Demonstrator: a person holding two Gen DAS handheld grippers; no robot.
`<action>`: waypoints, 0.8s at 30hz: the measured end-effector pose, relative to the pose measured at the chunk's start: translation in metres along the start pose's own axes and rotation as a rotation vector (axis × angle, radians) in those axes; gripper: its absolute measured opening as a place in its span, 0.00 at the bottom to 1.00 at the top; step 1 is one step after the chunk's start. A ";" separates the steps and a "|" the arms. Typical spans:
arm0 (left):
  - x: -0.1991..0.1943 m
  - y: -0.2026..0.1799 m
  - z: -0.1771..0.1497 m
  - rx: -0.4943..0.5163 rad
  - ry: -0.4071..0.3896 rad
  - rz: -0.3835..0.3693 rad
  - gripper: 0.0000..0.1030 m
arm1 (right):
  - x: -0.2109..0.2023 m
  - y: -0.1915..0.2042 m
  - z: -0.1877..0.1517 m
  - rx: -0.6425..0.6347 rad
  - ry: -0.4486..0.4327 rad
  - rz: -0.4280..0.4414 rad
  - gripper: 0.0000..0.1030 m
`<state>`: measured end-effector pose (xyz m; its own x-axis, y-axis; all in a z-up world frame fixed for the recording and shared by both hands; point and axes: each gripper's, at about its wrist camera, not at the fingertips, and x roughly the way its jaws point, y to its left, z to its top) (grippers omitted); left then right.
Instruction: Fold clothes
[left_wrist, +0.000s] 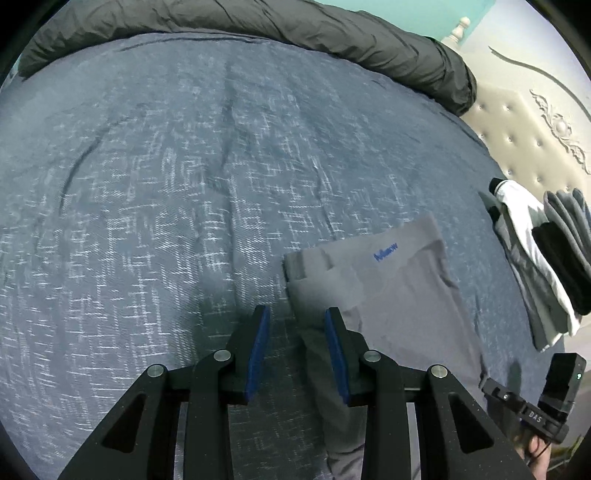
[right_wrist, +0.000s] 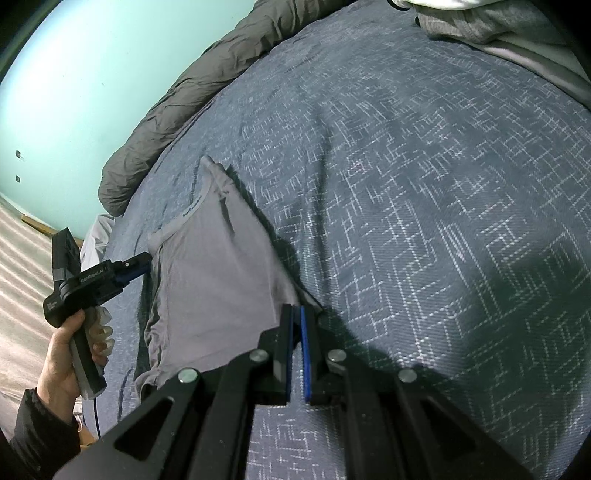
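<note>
The bed (left_wrist: 184, 166), covered in a blue sheet with a pale broken-line pattern, carries everything here. A dark grey duvet (left_wrist: 258, 22) is bunched along its far edge, and a stack of already folded clothes (left_wrist: 546, 258) sits at the edge by the padded headboard (left_wrist: 524, 122).

The grey garment (left_wrist: 399, 295) (a small blue logo shows on its band) lies flat on the sheet near the bed's near edge, partly folded, with one corner lifted. The step in hand looks like a fold of this piece: one corner is pinched, the other side not yet taken.

The right hand-held gripper (right_wrist: 296, 314) is closed to a thin slit, and a corner of the garment runs in between its blue pads, so it appears to be holding that corner just above the sheet.

The left hand-held gripper (left_wrist: 297, 317) stands partly open at the garment's opposite edge. One finger lies over the cloth and the other over bare sheet; nothing is clamped. In my judgement the next move calls for it to close on that edge, so both sides can be carried over together and laid square.
</note>
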<state>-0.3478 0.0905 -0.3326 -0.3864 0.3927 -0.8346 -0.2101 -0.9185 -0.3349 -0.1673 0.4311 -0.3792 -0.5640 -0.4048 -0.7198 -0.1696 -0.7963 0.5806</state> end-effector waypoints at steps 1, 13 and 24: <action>0.001 0.000 -0.001 0.000 0.001 -0.005 0.33 | 0.000 0.000 0.000 0.000 0.001 0.000 0.04; 0.007 0.000 0.006 -0.015 -0.005 -0.039 0.28 | -0.001 -0.001 0.000 -0.003 0.001 -0.001 0.04; 0.002 0.014 0.013 -0.069 -0.021 -0.079 0.06 | -0.002 -0.004 -0.001 -0.003 0.001 0.001 0.04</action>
<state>-0.3629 0.0792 -0.3333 -0.3897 0.4641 -0.7955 -0.1783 -0.8854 -0.4292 -0.1648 0.4348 -0.3803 -0.5637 -0.4061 -0.7192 -0.1662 -0.7972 0.5804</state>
